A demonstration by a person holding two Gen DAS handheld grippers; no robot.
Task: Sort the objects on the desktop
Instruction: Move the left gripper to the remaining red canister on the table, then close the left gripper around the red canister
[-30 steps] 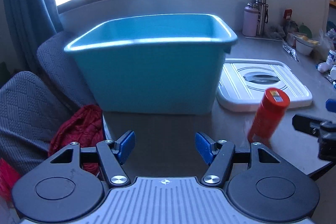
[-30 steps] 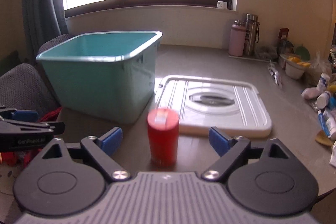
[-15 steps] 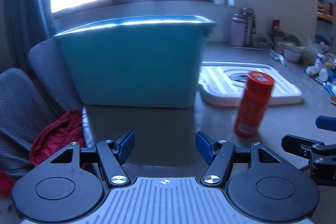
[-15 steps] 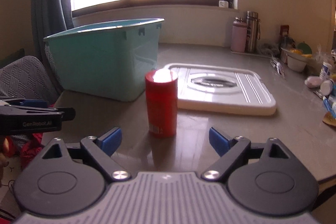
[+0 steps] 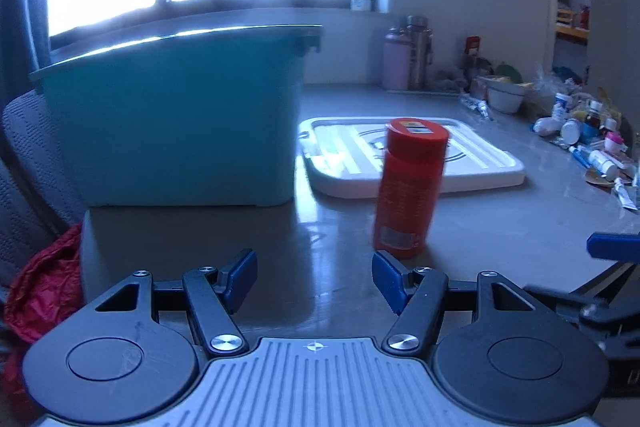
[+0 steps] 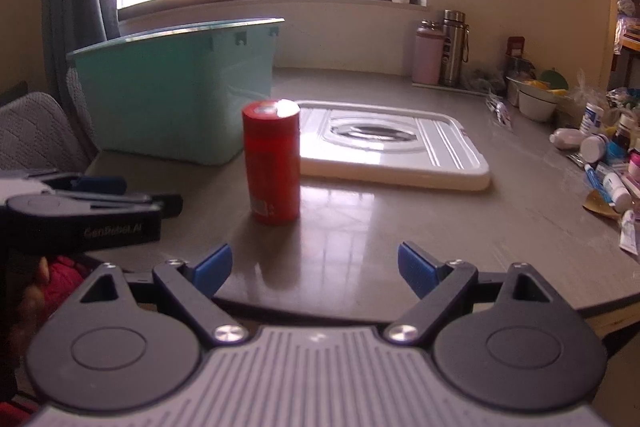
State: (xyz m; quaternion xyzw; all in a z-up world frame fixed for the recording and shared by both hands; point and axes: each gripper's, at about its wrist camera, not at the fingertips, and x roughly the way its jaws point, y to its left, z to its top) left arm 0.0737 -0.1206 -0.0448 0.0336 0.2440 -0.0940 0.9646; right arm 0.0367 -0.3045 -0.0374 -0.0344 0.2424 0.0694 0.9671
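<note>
A red cylindrical bottle [image 6: 273, 163] is seen standing upright on the grey tabletop [image 6: 400, 223], near the front edge, between a teal storage bin [image 6: 180, 91] on the left and that bin's white lid [image 6: 392, 147], which lies flat to the right. The left gripper [image 5: 313, 279] is held with its blue pads spread and nothing between them; the bottle stands just ahead of its right pad. The right gripper [image 6: 315, 269] is spread wider, also empty, with the bottle ahead and slightly left. Small toiletries and containers [image 6: 604, 151] are heaped along the table's right side, and two flasks [image 6: 440, 49] stand by the wall.
</note>
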